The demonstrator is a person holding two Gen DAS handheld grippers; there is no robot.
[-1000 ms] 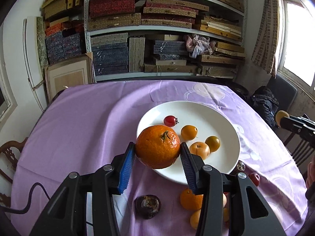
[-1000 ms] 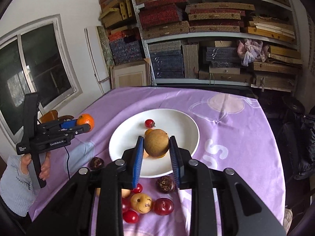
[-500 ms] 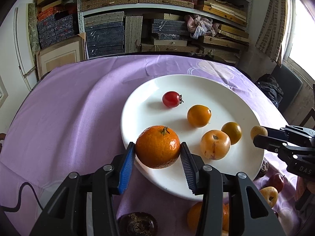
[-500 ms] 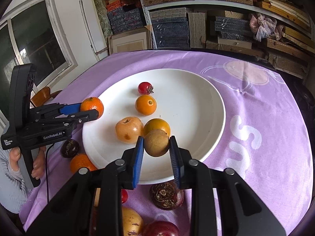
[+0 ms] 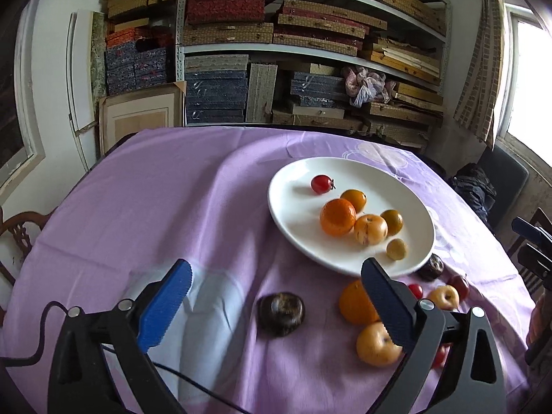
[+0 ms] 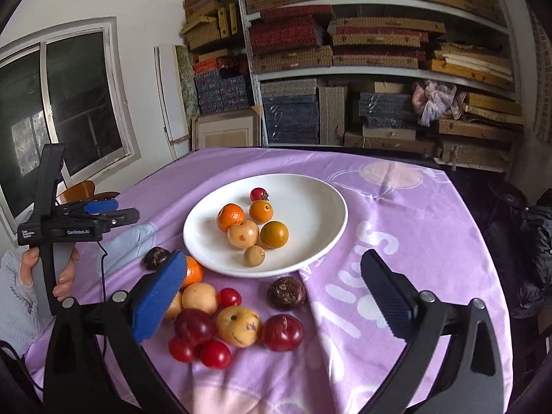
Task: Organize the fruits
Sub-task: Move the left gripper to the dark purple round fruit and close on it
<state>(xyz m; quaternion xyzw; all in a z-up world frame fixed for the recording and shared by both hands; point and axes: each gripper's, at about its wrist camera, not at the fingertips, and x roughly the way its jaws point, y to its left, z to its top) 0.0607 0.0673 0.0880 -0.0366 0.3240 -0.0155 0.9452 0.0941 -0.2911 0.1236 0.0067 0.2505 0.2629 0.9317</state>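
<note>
Purple-clothed bench (image 5: 172, 207) before box-stacked shelves (image 5: 310, 51); both grippers (image 5: 276, 289) (image 6: 272, 279), now wide open and empty, released fruit onto plate (image 6: 310, 193).

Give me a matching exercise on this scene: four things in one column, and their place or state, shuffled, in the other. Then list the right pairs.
Things:
1. cherry tomato
2. dark chestnut-like fruit
3. left gripper
4. small tan round fruit

Places or states:
A. open, holding nothing
B. on the white plate, at its far side
C. on the purple cloth, off the plate
D. on the plate, nearest its front rim

Pairs: 1-B, 2-C, 3-A, 4-D
</note>
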